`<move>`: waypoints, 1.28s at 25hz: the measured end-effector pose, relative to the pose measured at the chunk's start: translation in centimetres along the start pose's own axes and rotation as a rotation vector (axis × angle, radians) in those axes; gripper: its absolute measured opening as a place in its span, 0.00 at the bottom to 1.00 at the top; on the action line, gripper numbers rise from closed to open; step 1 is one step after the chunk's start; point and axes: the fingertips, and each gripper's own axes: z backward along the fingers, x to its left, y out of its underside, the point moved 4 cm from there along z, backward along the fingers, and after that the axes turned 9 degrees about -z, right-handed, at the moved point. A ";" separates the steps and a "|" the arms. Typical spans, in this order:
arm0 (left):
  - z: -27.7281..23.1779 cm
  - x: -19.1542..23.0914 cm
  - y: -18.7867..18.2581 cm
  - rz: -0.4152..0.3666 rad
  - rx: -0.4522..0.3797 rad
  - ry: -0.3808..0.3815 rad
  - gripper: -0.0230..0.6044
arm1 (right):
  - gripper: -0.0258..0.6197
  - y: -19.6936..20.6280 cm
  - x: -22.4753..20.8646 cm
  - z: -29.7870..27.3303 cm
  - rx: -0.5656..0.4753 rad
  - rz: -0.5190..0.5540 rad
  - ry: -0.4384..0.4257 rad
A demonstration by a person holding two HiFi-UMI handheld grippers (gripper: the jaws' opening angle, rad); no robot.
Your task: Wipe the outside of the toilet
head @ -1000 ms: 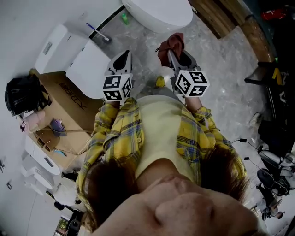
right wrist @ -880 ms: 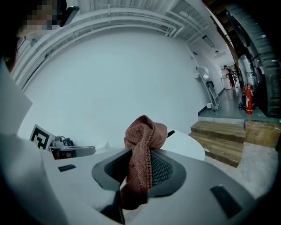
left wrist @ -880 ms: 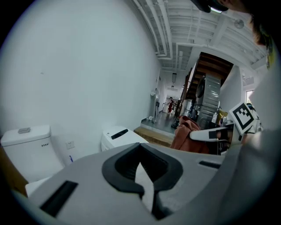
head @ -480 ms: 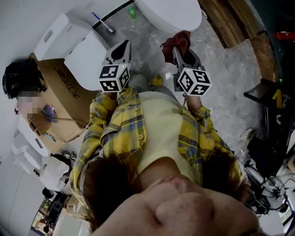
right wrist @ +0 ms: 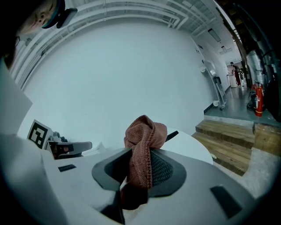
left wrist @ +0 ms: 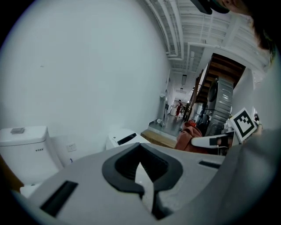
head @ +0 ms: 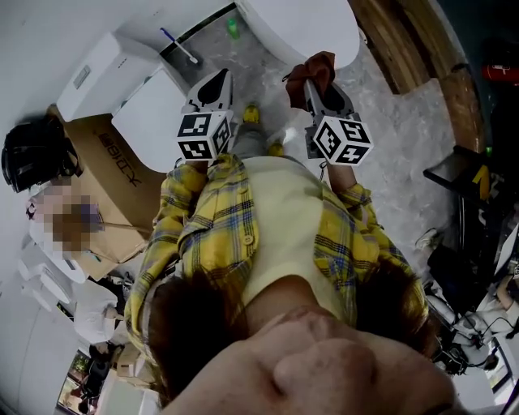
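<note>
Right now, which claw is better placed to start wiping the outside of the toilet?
Right. The right claw is shut on the reddish-brown cloth, close to the white toilet; the left claw is shut and holds nothing.

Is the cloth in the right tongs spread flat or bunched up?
Bunched up: the reddish-brown cloth sits crumpled in a wad, pinched between the right tongs, which are shut on it.

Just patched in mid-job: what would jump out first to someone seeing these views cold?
The reddish-brown cloth stands out first, bunched and clamped between the jaws of the right gripper, near the white toilet at the top of the head view. Beside it, the left gripper is closed on nothing.
</note>
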 end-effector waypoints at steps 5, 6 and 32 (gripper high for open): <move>-2.6 3.5 -0.6 0.020 0.004 0.004 0.04 | 0.23 -1.7 0.3 -5.0 0.022 0.014 0.014; -3.0 4.2 -0.6 0.025 0.007 0.005 0.04 | 0.23 -1.9 0.6 -5.9 0.026 0.018 0.013; -7.1 13.1 -0.1 0.141 0.035 -0.099 0.04 | 0.23 -6.0 2.3 -17.7 0.119 0.114 -0.020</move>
